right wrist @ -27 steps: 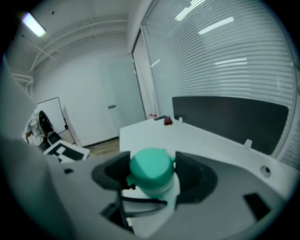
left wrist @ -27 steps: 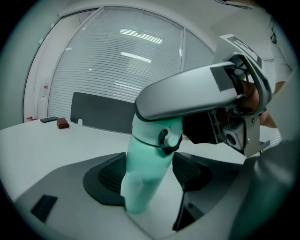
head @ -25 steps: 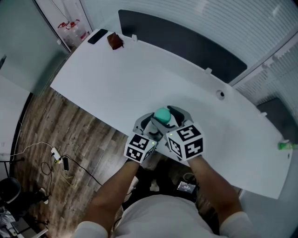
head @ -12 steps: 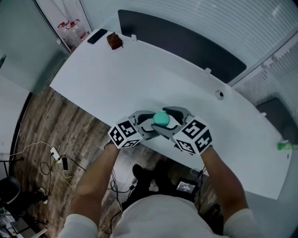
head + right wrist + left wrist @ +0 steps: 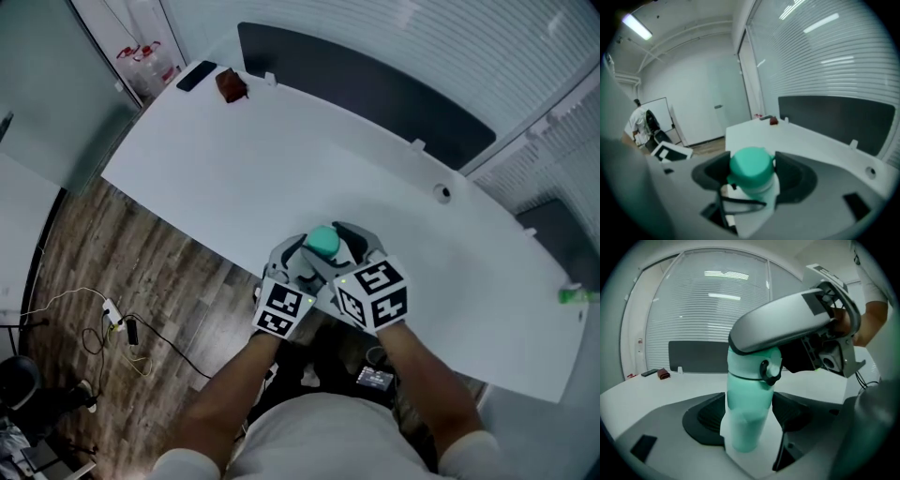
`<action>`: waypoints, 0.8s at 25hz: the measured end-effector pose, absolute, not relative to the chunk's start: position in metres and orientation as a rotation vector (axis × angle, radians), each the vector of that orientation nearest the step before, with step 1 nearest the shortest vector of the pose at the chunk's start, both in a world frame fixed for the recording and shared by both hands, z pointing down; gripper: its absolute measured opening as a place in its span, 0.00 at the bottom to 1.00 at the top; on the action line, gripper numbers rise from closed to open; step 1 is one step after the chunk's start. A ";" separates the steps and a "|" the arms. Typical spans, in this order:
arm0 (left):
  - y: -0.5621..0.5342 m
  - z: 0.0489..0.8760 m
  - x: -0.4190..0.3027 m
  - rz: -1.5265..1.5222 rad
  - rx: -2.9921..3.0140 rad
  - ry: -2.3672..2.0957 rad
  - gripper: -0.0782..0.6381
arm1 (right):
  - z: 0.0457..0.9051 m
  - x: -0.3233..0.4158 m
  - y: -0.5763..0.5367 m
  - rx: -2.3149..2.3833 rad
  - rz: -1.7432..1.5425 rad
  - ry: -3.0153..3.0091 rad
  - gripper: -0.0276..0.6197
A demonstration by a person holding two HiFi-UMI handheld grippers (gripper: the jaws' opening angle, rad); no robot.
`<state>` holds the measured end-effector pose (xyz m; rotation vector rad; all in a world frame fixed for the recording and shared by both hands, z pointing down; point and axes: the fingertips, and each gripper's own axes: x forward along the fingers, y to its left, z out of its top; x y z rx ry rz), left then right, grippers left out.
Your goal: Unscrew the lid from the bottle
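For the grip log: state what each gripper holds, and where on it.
The left gripper clamps the bottle by its pale green body, low down. The right gripper clamps the green lid by its sides.

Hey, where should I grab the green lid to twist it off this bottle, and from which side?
Grip the lid by its round side wall, coming from above along the axis of the bottle, so a twist turns it cleanly. The right gripper sits there; the left gripper clamps the body.
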<state>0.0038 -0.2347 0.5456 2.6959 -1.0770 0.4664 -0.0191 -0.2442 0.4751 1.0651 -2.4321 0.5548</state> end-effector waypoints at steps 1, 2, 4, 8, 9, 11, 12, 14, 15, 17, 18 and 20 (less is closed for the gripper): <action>-0.237 0.546 0.005 0.463 2.673 -1.103 0.54 | 0.475 -0.019 -0.245 1.109 0.558 -2.425 0.52; -0.239 0.546 0.005 0.458 2.654 -1.120 0.54 | 0.475 -0.019 -0.247 1.145 0.558 -2.420 0.52; -0.242 0.546 0.006 0.456 2.638 -1.116 0.54 | 0.475 -0.019 -0.248 1.172 0.556 -2.417 0.52; -0.239 0.547 0.006 0.494 2.712 -0.967 0.54 | 0.476 -0.020 -0.246 1.043 0.555 -2.444 0.52; -0.238 0.547 0.007 0.507 2.734 -0.918 0.54 | 0.476 -0.020 -0.245 1.001 0.550 -2.453 0.52; -0.236 0.547 0.010 0.524 2.774 -0.812 0.54 | 0.476 -0.020 -0.243 0.921 0.533 -2.469 0.52; -0.234 0.547 0.011 0.529 2.793 -0.754 0.54 | 0.476 -0.020 -0.242 0.881 0.520 -2.476 0.52; -0.230 0.547 0.012 0.541 2.833 -0.633 0.54 | 0.475 -0.021 -0.238 0.804 0.495 -2.488 0.52; -0.228 0.547 0.013 0.548 2.850 -0.571 0.54 | 0.475 -0.022 -0.237 0.769 0.485 -2.493 0.52; -0.226 0.547 0.013 0.564 2.869 -0.458 0.54 | 0.475 -0.023 -0.236 0.720 0.470 -2.503 0.52; -0.225 0.547 0.012 0.575 2.872 -0.418 0.54 | 0.474 -0.023 -0.235 0.710 0.468 -2.507 0.52; -0.226 0.546 0.011 0.603 2.882 -0.408 0.54 | 0.474 -0.023 -0.236 0.727 0.471 -2.511 0.52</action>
